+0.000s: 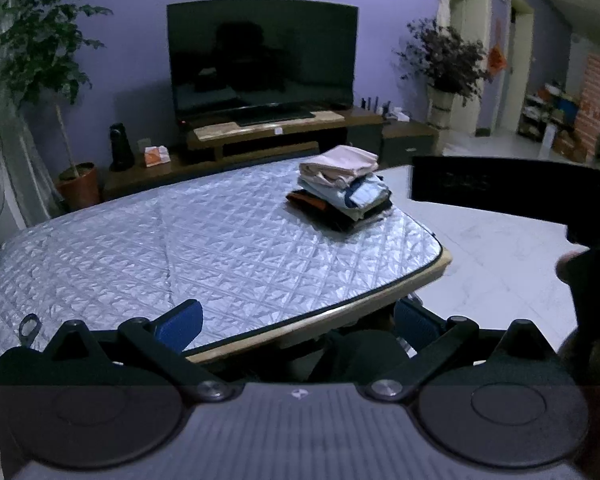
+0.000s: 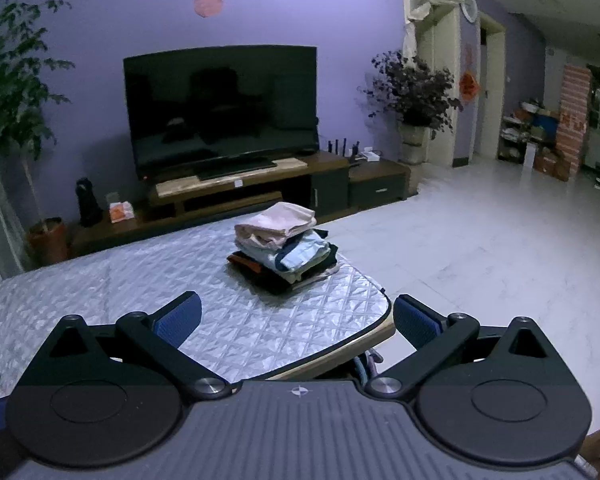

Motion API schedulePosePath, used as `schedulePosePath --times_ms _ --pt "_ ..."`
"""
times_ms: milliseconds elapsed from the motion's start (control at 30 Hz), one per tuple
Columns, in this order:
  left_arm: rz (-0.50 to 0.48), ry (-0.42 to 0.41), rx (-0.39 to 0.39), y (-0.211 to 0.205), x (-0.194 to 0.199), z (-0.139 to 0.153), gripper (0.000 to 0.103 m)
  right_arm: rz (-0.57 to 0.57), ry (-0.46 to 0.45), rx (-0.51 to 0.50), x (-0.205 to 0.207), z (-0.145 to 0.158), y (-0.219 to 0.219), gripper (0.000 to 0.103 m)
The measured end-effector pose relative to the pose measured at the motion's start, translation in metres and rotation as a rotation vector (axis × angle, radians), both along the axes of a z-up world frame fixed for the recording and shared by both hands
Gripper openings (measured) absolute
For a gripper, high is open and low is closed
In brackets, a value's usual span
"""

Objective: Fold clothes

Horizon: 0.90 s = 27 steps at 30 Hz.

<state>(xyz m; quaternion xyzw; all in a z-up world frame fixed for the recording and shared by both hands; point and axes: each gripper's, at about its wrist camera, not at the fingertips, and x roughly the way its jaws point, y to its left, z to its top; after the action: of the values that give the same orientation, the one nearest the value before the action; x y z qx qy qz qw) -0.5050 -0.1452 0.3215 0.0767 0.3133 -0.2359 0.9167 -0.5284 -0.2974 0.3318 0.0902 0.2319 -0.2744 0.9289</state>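
Both hand-held grippers (image 1: 298, 322) (image 2: 298, 318) agape, empty.

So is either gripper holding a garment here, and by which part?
Nothing is held. The left gripper and right gripper are both open and empty; the stack of folded clothes sits untouched on the table.

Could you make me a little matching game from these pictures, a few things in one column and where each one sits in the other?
Things:
1. stack of folded clothes
2. television
3. tall green plant
4. left gripper

Places:
A. on the low dark stand
B. at the near edge of the table, open and empty
C. on the quilted table cover, near the far right corner
D. far left, in a pot on the floor

Pairs: 1-C, 2-A, 3-D, 4-B
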Motion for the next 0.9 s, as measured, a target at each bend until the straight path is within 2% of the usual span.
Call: schedulePosePath --times_ms 167,567,900 --pt "0.035 0.008 -0.025 0.008 0.008 0.002 0.101 0.003 0.003 0.0 0.002 -0.001 0.0 0.103" --pt "-0.006 0.033 0.012 0.002 0.005 -0.007 0.102 0.02 0.003 -0.043 0.003 0.0 0.013 0.103" --pt "-0.003 0.081 0.029 0.002 0.01 -0.023 0.102 0.035 0.017 -0.028 0.01 -0.007 0.014 0.103"
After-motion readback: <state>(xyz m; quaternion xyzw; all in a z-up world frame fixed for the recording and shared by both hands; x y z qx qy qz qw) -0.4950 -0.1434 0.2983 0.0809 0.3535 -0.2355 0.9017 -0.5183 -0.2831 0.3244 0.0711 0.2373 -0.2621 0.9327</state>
